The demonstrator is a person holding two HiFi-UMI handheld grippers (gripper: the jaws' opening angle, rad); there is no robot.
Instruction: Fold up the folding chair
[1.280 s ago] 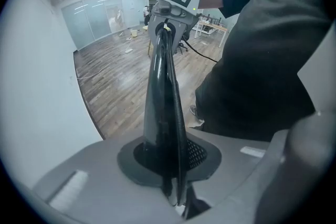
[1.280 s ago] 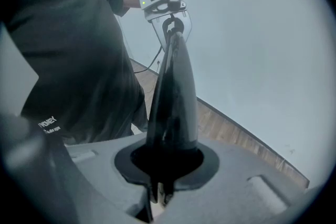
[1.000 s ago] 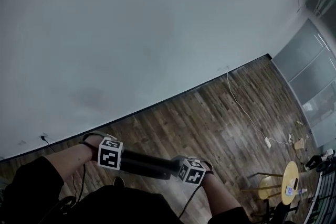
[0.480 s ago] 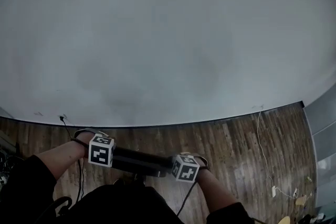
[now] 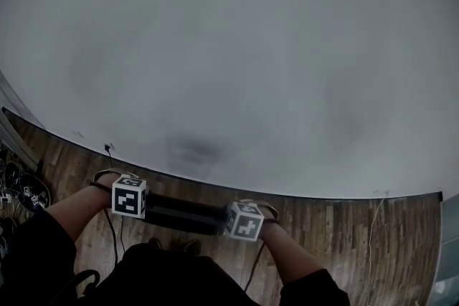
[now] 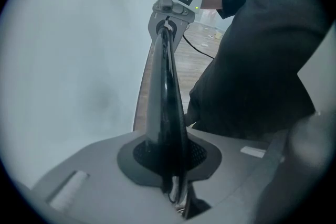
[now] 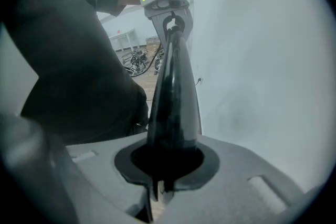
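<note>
While the head view gives only a short black bar of the folding chair (image 5: 185, 213), level between two marker cubes, the gripper views run along its whole length.

The left gripper (image 5: 133, 198) is clamped on one end and the right gripper (image 5: 242, 220) on the other, just in front of the person's dark clothing, over a wooden plank floor (image 5: 323, 218) by a plain pale wall (image 5: 229, 46). From the left gripper's camera the bar looks glossy, smooth and thin, wedged between matte grey jaws. The right gripper's camera shows it broader and rounded, with the opposite claw biting its far end.
</note>
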